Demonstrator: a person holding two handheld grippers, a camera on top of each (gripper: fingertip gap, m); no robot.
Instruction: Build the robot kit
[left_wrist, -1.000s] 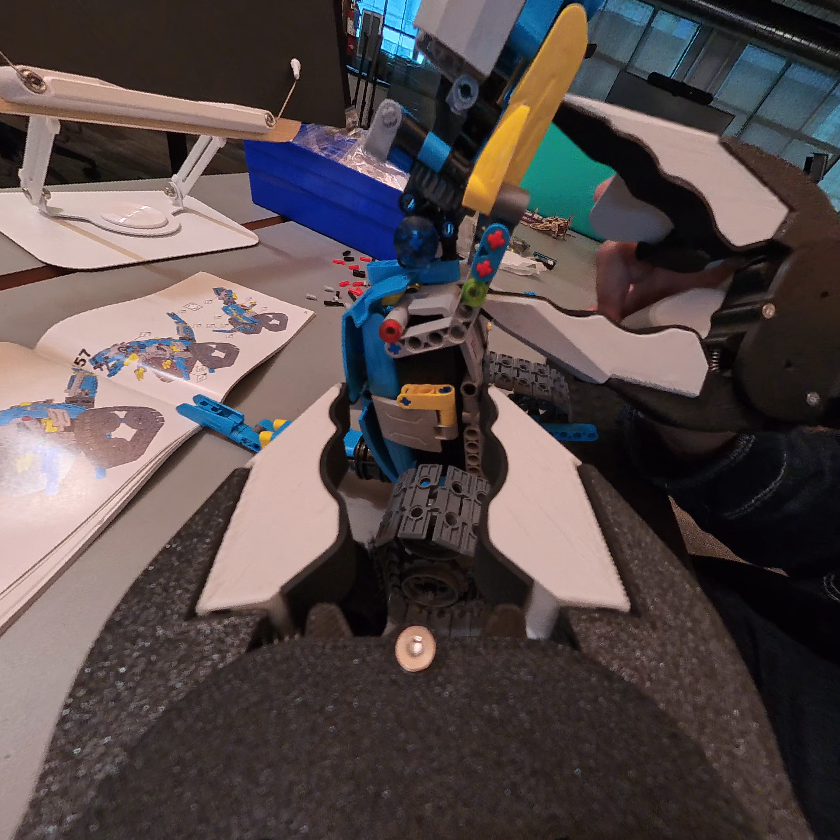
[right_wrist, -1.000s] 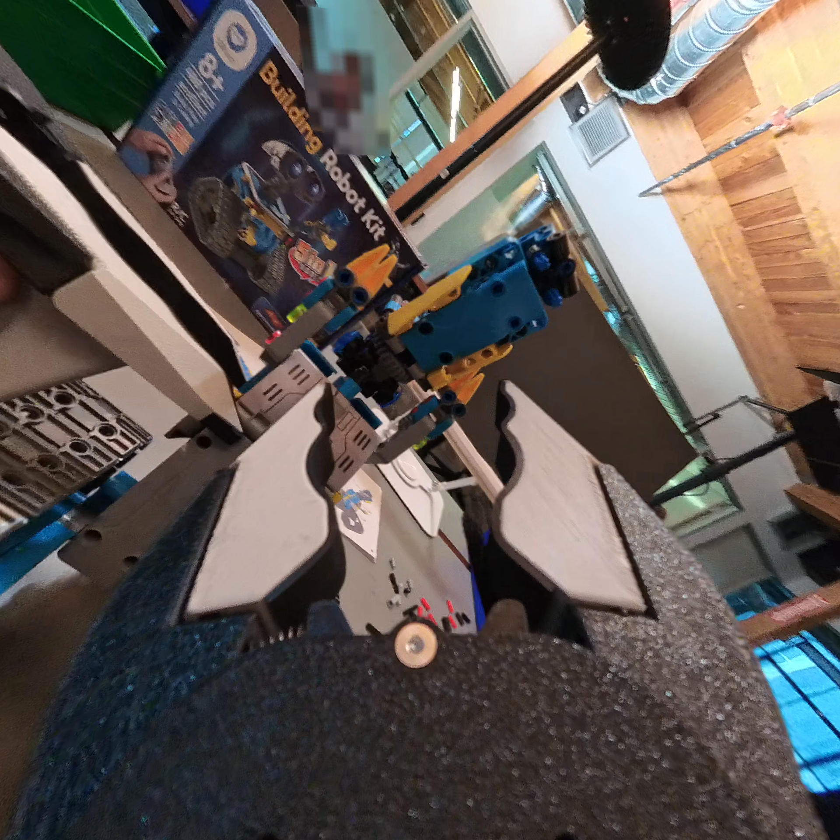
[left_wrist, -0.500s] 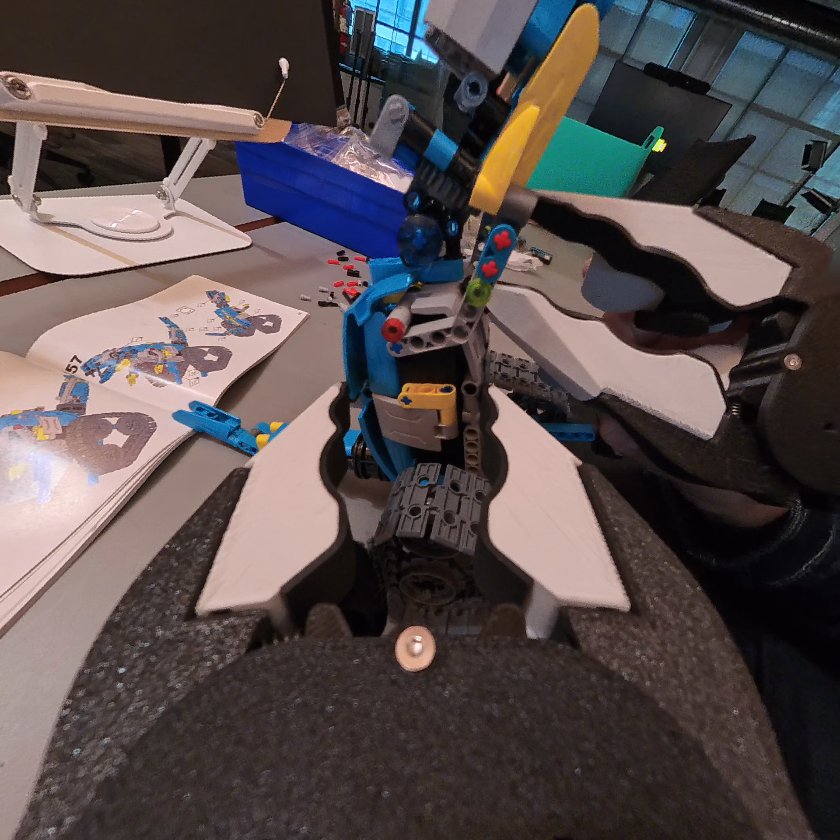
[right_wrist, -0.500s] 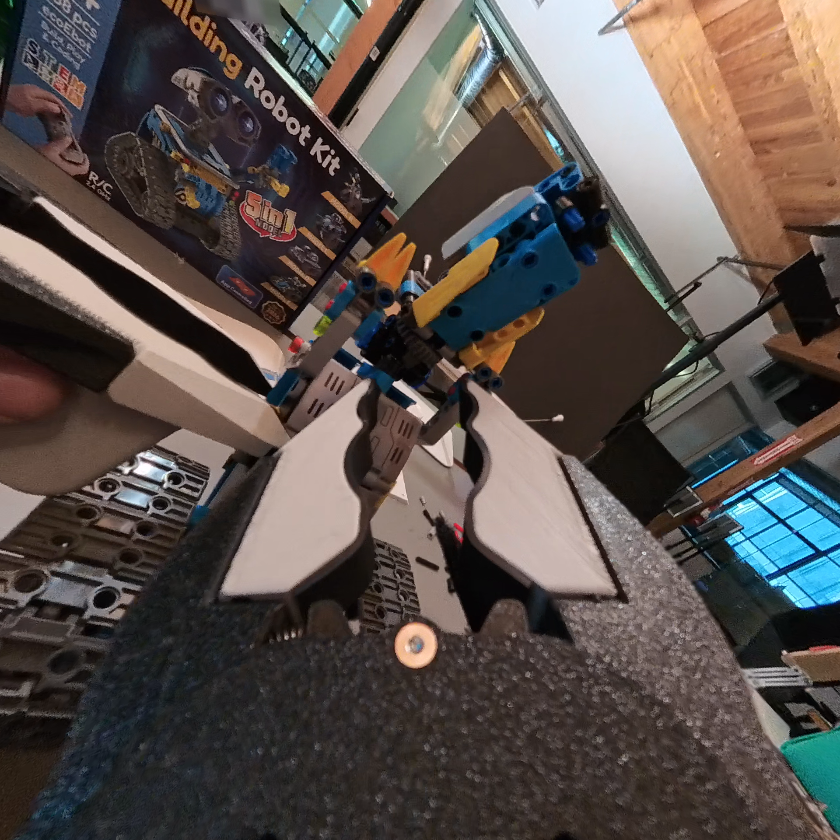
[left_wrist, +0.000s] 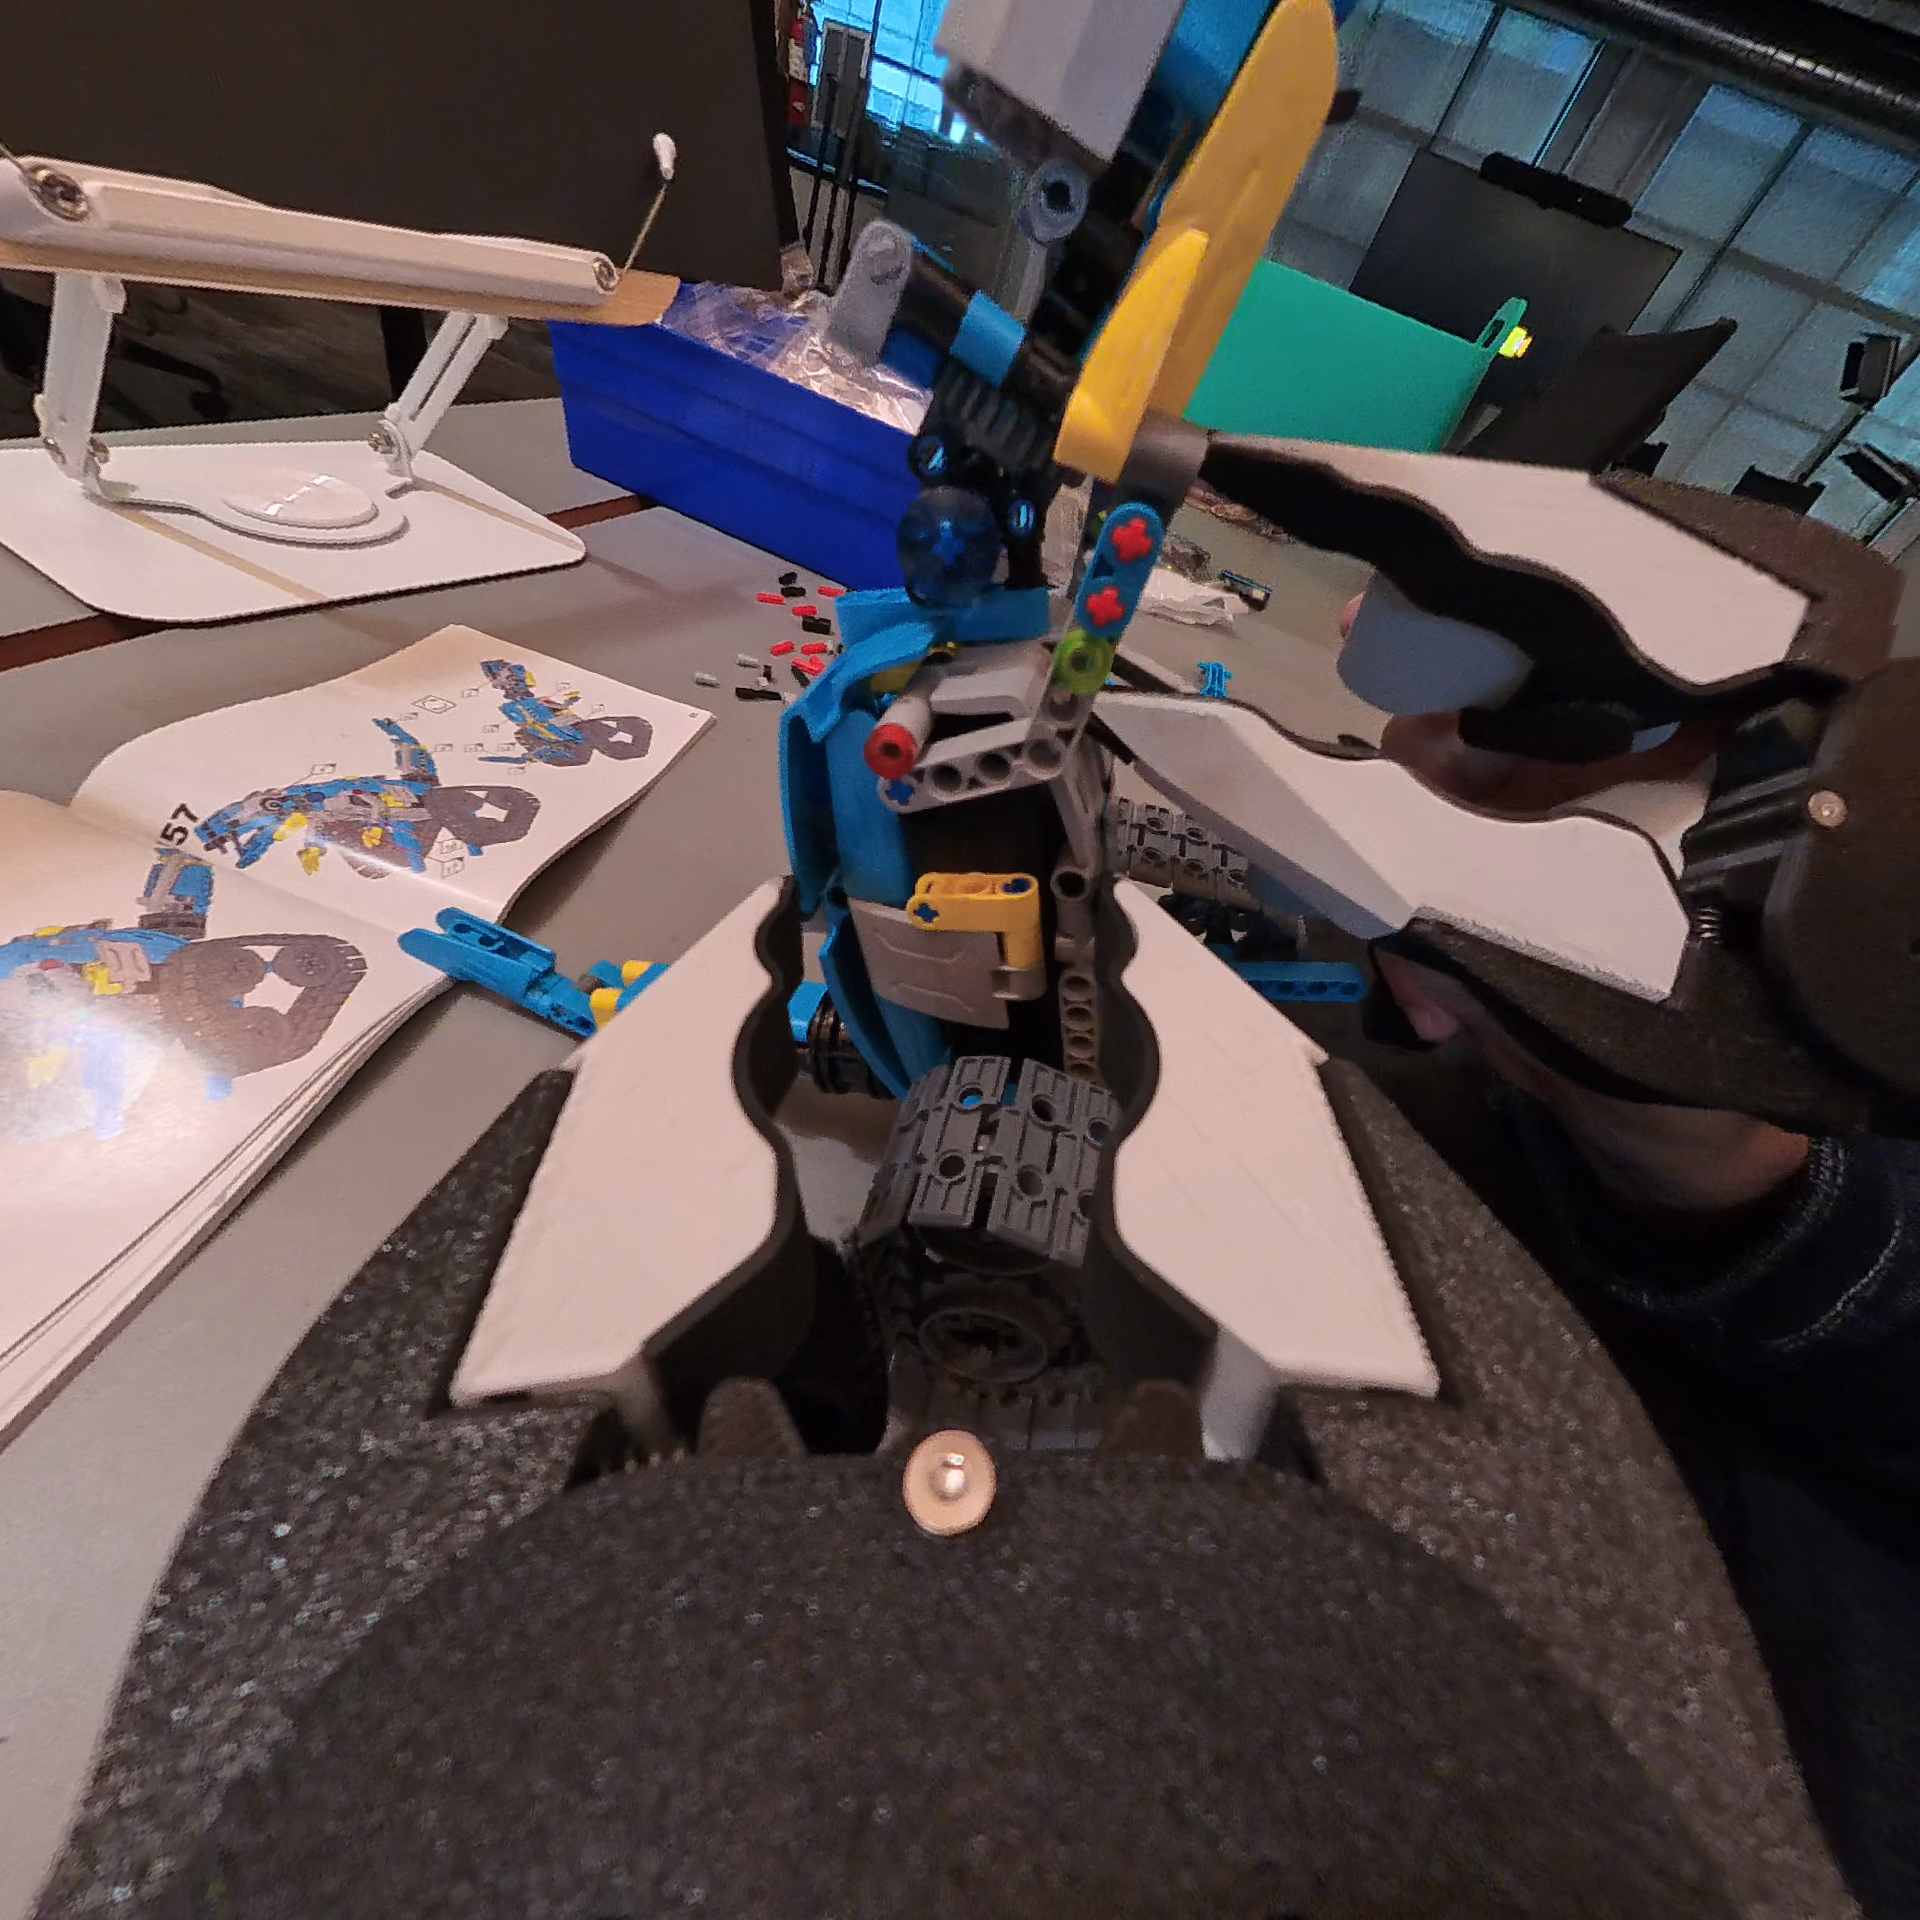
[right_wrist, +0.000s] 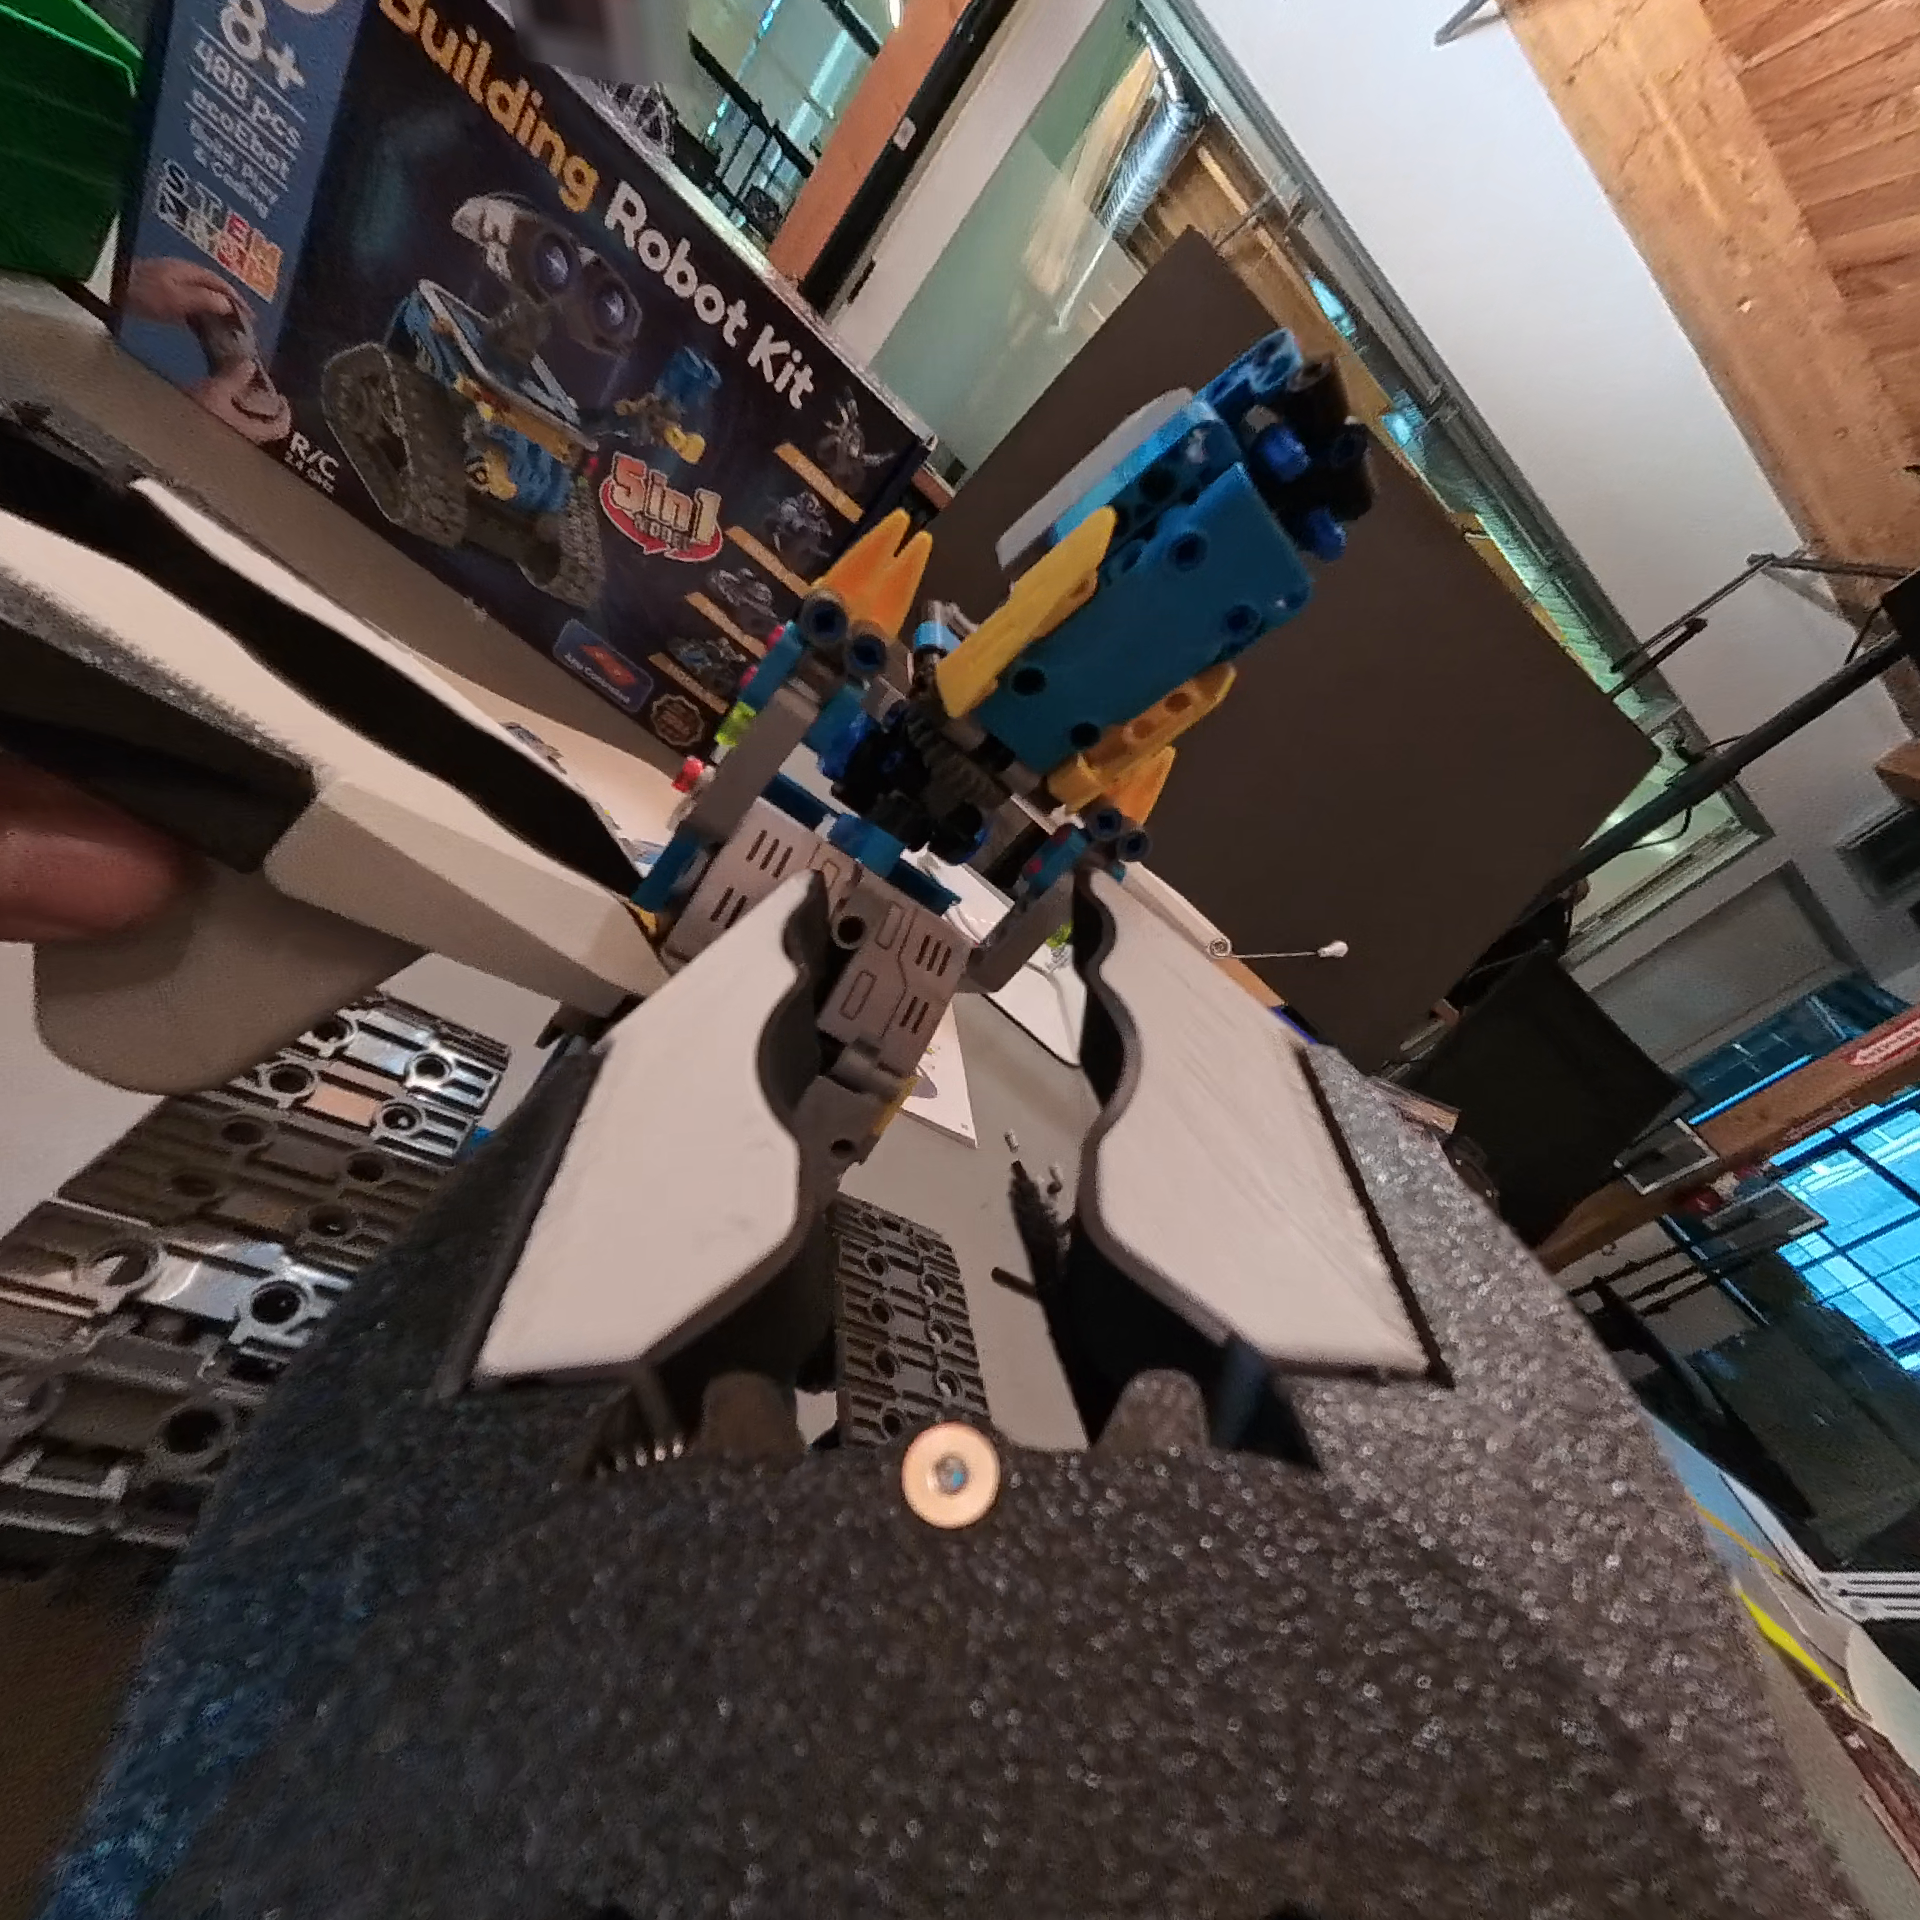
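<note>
A blue, grey and yellow toy robot model with grey tracks stands upright on the table. My left gripper is shut on its lower body, one finger on each side, just above the tracks. My right gripper comes in from the right and is closed on the model's upper part, around a blue beam with red pins under a yellow blade. In the right wrist view my right gripper clasps the grey panels below the model's blue head. A left gripper finger reaches in from the left.
An open instruction booklet lies on the left with a loose blue piece beside it. Behind it are a white stand, a blue bin, a green bin and small loose pins. The kit's box stands behind.
My right gripper's fingers have narrowed onto the model's upper part and the gripper has tilted and shifted. My left gripper has kept its hold without moving.
</note>
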